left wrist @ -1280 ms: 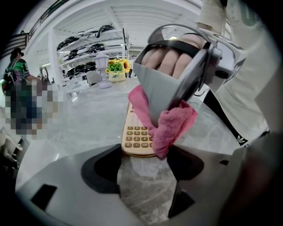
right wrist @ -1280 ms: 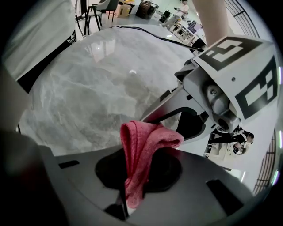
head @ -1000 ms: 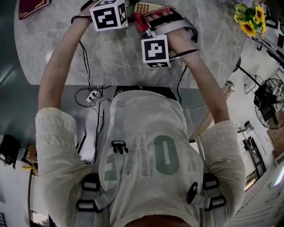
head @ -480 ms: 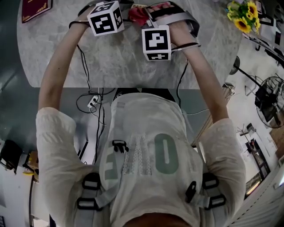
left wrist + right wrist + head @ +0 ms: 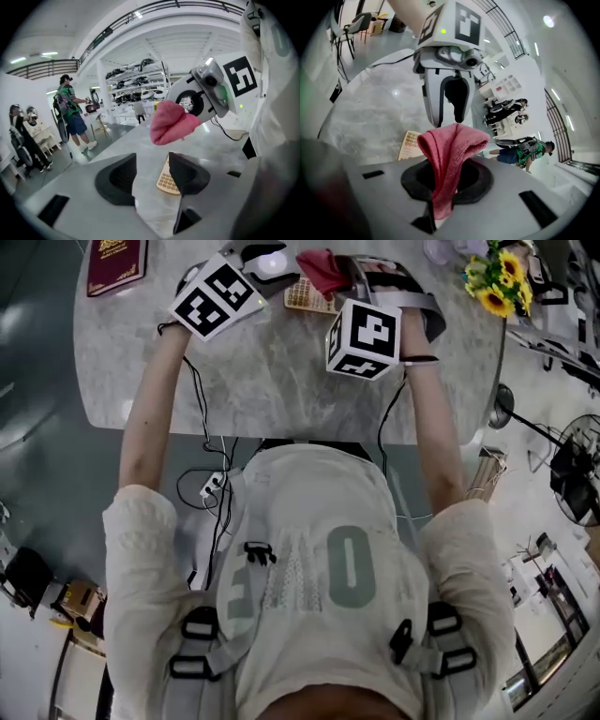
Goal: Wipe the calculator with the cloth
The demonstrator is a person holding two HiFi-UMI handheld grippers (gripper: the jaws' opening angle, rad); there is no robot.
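Lifted off calculator (image 5: pixel 166 181), right claw (image 5: pixel 446 177) clamps cloth (image 5: pixel 451 144); left claw (image 5: pixel 152 163) closing, empty

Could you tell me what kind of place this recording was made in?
Probably a large indoor hall used as a workshop or lab: a railed upper gallery, stocked shelving and a standing person wearing a backpack show beyond the marble table.

Open marble table (image 5: pixel 281 381) this side of the calculator (image 5: pixel 302 298) — a book (image 5: pixel 116 263) far left, flowers (image 5: pixel 495 287) far right.
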